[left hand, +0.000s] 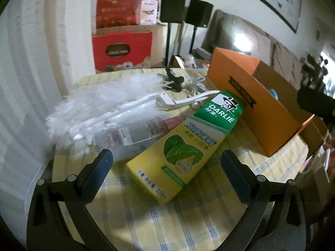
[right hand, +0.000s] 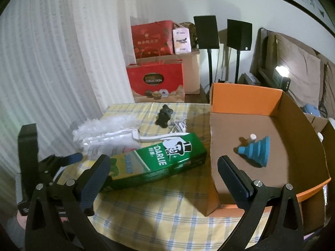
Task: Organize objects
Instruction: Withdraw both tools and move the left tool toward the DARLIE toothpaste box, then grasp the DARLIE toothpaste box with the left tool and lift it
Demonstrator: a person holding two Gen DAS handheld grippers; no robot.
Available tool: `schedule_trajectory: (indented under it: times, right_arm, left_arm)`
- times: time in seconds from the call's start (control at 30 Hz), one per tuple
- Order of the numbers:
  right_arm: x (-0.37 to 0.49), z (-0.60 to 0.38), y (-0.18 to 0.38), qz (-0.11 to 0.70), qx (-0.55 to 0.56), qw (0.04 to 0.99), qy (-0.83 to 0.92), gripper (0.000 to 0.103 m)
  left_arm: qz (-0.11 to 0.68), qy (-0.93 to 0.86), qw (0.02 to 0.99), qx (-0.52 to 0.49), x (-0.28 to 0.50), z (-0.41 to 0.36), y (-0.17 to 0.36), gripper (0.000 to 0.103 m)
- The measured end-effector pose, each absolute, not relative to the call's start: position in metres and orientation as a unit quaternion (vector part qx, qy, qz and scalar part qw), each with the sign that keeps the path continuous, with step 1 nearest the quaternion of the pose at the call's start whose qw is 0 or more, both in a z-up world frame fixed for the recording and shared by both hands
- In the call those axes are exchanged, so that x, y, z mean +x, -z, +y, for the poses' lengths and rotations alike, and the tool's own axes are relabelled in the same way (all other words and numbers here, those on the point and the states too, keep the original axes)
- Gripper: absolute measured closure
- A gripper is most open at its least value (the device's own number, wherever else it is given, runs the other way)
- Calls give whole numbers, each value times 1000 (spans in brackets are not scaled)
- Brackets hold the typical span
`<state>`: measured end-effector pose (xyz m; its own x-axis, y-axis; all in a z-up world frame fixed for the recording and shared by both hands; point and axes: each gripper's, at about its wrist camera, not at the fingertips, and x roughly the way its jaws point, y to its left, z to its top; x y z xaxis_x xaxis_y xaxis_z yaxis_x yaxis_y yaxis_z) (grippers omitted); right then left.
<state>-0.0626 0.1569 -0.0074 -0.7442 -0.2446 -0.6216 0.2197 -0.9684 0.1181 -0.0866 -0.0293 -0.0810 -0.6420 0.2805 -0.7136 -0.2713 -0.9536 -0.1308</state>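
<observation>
The left gripper point(left hand: 165, 163) hangs low over the checked table point(left hand: 188, 219), jaws spread wide and holding nothing, aimed along the yellow end of the toothpaste box point(left hand: 184, 144). That box looks like the step in hand. To take it well, I would close across its narrow width near the middle, since it lies slanted with its green end leaning against the orange box point(left hand: 257, 113); a grip at the very end would likely let it swing.

The right gripper point(right hand: 165, 175) is also released and empty, held level, its left finger in front of the toothpaste box and its right finger over the orange box's near wall.

Just beyond the toothpaste box lie a clear bottle point(left hand: 134, 136) and a white duster point(left hand: 100, 106), touching each other. A blue cone-shaped toy point(right hand: 255, 152) sits inside the orange box. Farther back on the table rests a small black object point(right hand: 164, 116), too blurred to name.
</observation>
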Motion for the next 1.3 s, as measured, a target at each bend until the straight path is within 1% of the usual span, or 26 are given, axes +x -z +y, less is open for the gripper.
schedule_trajectory:
  times: [0.23,0.4,0.47,0.6,0.67,0.73,0.83,0.93,1.0,1.03,1.07,1.13,1.23,1.3]
  right_arm:
    - [-66,170,12,-31,342,118,932,0]
    - [-69,178,16,-37,348,109,930,0]
    - [-70,180,17,-39,350,107,930,0]
    - [-71,183,18,-43,353,105,929,0]
    - [-70,183,18,-43,353,105,929,0]
    - [-70,182,18,-42,352,106,929,0]
    - [-70,181,18,-42,354,107,928,0]
    - [-69,180,19,-45,357,109,927,0]
    - [-67,179,19,-43,358,109,926,0]
    - [-67,178,19,-42,359,109,926,0]
    - [-66,178,20,-41,361,109,925,0]
    - [-65,177,20,-40,363,110,925,0]
    - [-64,176,21,-38,366,111,923,0]
    - [-64,175,22,-38,367,111,923,0]
  left_arm:
    - [5,-890,203,-409,-104,-21,95,0]
    - [3,-881,221,-417,-104,-16,101,1]
    - [-1,-879,230,-418,-100,-17,100,6]
    - [-7,-871,255,-419,-87,-15,96,11]
    - [1,-869,265,-418,-81,-12,94,16]
    - [12,-870,269,-413,-76,-7,92,16]
    - [44,-876,250,-410,-80,4,94,14]
    - [64,-874,241,-418,-86,14,101,15]
    - [85,-876,230,-415,-86,22,105,21]
    - [90,-876,229,-414,-85,23,106,31]
    - [90,-874,235,-415,-84,25,107,35]
    - [82,-871,243,-419,-82,25,109,39]
    - [72,-869,245,-423,-78,24,108,43]
    - [48,-864,255,-432,-75,21,107,46]
